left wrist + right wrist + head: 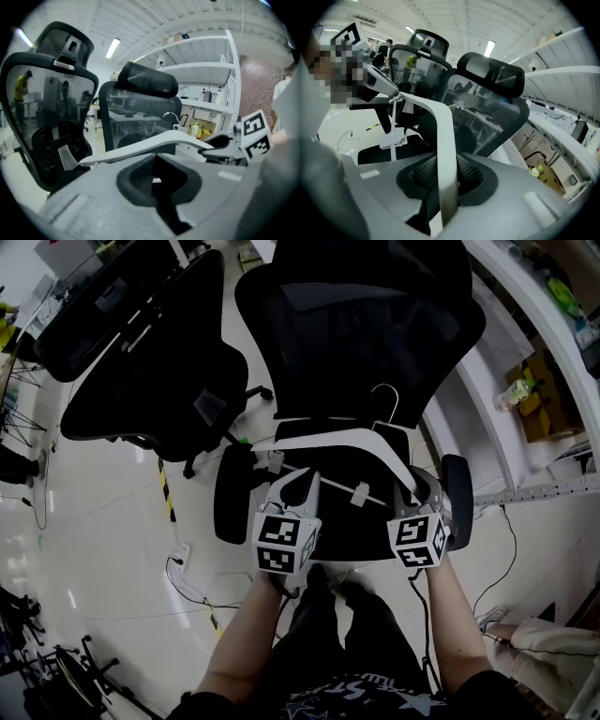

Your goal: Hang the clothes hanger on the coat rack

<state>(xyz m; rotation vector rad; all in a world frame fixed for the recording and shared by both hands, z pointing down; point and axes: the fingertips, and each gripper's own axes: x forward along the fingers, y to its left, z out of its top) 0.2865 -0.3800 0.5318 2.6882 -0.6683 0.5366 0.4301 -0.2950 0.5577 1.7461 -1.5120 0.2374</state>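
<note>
The white plastic clothes hanger (342,439) with a thin metal hook, found mid-frame over the black mesh office chair (356,324), is pinched near each shoulder end by left claw (154,177) and right claw (443,180); judged light, rigid and smooth, best gripped at those ends.

The white, smooth plastic clothes hanger (330,439) has a soft satin sheen, and its thin metal hook (386,401) looks bright and polished. Both the left claw (154,180) and right claw (445,180) have matt light-grey plastic shells. The black pads (423,172) inside look rubbery, with a fine ribbed texture. The black office chair (366,334) is see-through woven mesh on a matt plastic frame. The pale floor (103,521) is super glossy and streaked with reflections. The brown boxes (544,409) on the shelf look like plain cardboard.
</note>
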